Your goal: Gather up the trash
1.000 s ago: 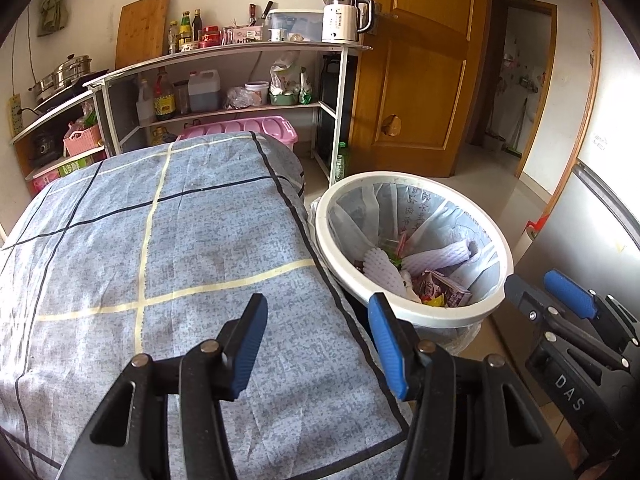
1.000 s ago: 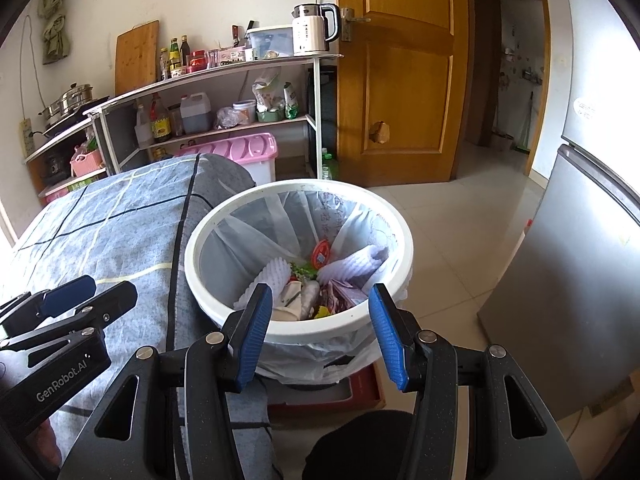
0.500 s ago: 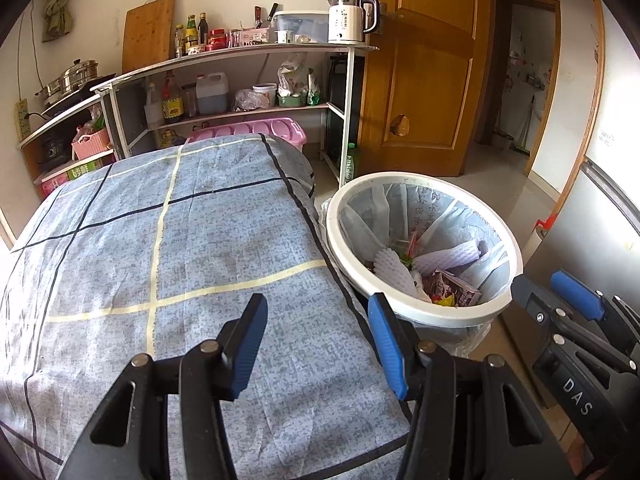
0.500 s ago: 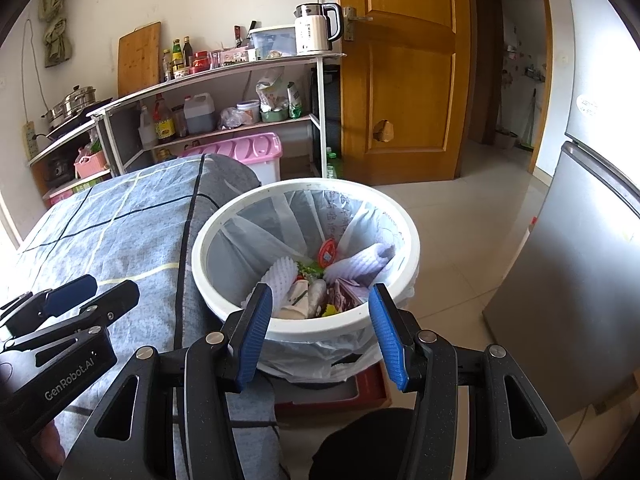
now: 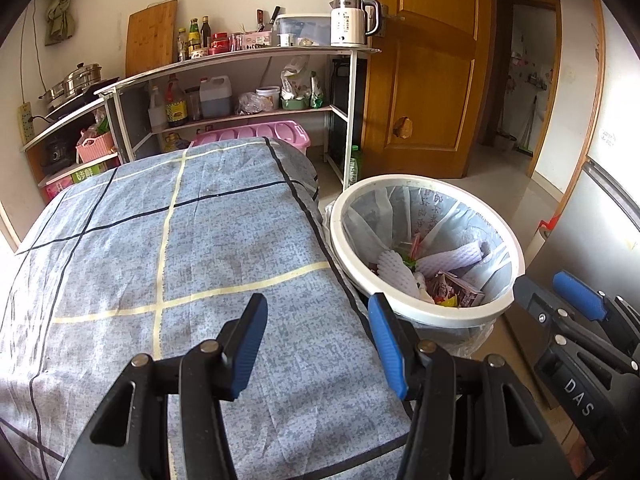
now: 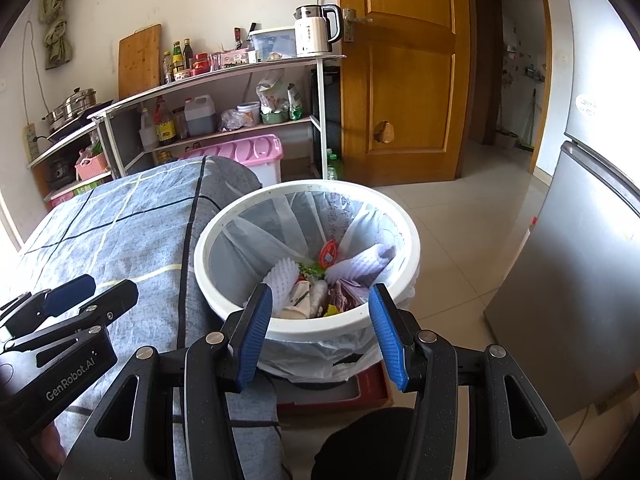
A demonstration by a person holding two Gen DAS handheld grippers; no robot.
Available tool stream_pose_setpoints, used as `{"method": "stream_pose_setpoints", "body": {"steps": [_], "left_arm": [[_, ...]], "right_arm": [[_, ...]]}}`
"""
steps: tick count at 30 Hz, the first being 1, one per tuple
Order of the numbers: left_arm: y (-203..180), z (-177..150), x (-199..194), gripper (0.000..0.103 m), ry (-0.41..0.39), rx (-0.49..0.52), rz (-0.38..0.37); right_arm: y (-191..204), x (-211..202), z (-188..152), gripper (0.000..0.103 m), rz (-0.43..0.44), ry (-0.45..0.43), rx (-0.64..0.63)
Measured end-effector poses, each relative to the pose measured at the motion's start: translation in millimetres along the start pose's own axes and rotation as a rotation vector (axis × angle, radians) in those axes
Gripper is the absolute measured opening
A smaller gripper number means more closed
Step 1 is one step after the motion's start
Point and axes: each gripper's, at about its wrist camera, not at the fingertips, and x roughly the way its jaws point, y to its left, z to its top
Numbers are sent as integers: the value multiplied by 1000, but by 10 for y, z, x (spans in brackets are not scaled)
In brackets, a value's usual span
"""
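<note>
1. One white bin [image 6: 308, 322], lined with one plastic bag [image 6: 256, 240], at 12 o'clock in the right wrist view
2. Two white foam nets [image 6: 282, 278] inside it
3. One red round lid [image 6: 329, 253]
4. One kettle [image 5: 352, 20] at 12 o'clock
5. One pink tub [image 5: 256, 134]
6. Two grippers, left [image 5: 316, 340] and right [image 6: 318, 336]

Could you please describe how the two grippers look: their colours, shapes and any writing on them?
The left gripper and the right gripper look alike: matte black frames with triangular cut-outs and silver rivets, and two fingers faced with ribbed blue pads. Seen from the side, the left one bears white lettering "GenRobot.AI", and the right one "DAS". No cables or sleeves are visible.
</note>
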Motion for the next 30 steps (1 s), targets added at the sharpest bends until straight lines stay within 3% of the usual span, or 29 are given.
{"method": "stream_pose_setpoints", "body": {"steps": [30], "left_arm": [[18, 5, -32, 55, -3, -6, -9]], "right_arm": [[10, -8, 2, 51, 2, 3, -1]]}}
